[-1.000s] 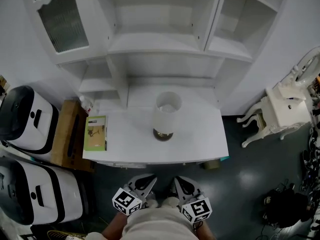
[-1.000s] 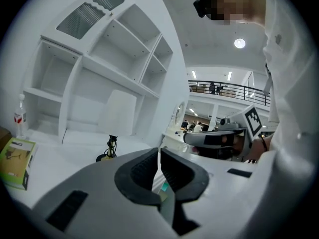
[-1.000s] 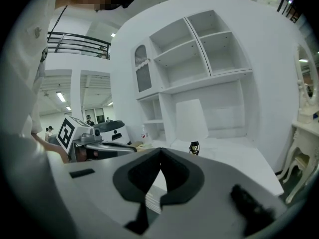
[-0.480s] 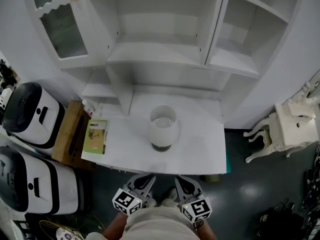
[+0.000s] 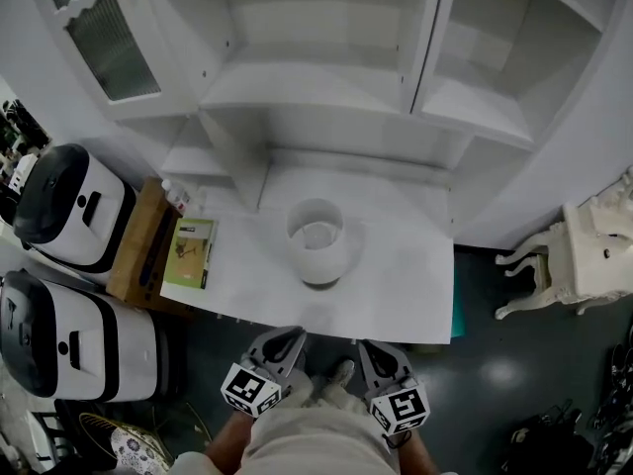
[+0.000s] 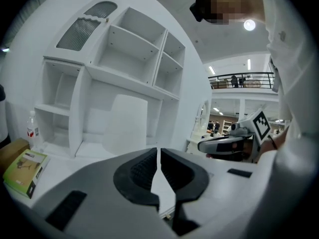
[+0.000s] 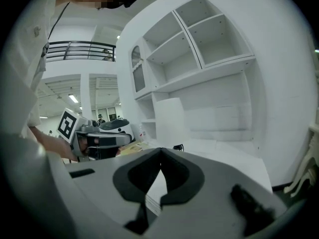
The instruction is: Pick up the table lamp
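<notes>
White counter (image 5: 396, 295) carries the table lamp (image 5: 316, 242) near its middle; left tongs (image 5: 285, 339) and right tongs (image 5: 373, 352), both closed on nothing, hang just off its front edge

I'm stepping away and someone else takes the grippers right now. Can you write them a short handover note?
Grippers: left gripper shut and empty; right gripper shut and empty. Both are near the front edge of the desk, apart from the lamp.
Things: table lamp stands upright mid-desk, untouched.
Done: nothing gripped yet.
Left: open the jaws, reach in, probably close on the lamp and lift it.
</notes>
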A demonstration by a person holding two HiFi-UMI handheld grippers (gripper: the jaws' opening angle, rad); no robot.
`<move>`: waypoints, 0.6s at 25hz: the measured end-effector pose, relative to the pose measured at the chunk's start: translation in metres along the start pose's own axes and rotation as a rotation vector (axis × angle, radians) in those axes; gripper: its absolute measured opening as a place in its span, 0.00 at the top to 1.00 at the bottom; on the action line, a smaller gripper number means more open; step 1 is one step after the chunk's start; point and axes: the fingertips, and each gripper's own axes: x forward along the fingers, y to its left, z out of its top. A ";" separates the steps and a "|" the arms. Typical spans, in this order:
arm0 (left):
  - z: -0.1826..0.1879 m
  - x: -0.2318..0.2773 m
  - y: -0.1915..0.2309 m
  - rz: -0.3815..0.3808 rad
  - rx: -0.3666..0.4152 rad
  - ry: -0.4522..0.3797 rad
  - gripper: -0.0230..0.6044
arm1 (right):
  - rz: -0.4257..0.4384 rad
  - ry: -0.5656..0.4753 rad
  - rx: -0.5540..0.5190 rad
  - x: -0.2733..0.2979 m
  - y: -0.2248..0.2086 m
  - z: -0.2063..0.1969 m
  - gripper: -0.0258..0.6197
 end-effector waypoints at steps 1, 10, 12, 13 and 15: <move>0.000 0.001 0.004 0.005 0.004 0.006 0.95 | -0.005 0.002 0.005 0.002 -0.002 -0.002 0.94; -0.001 0.013 0.043 -0.018 0.066 0.028 0.94 | -0.108 0.004 0.051 0.013 -0.008 -0.005 0.94; -0.003 0.017 0.052 -0.035 0.077 0.033 0.94 | -0.121 0.005 0.058 0.017 -0.003 -0.003 0.94; -0.005 0.020 0.055 -0.045 0.078 0.036 0.94 | -0.123 0.007 0.058 0.019 0.002 -0.001 0.94; -0.010 0.027 0.062 -0.069 0.087 0.049 0.94 | -0.124 0.017 0.049 0.025 0.011 0.000 0.94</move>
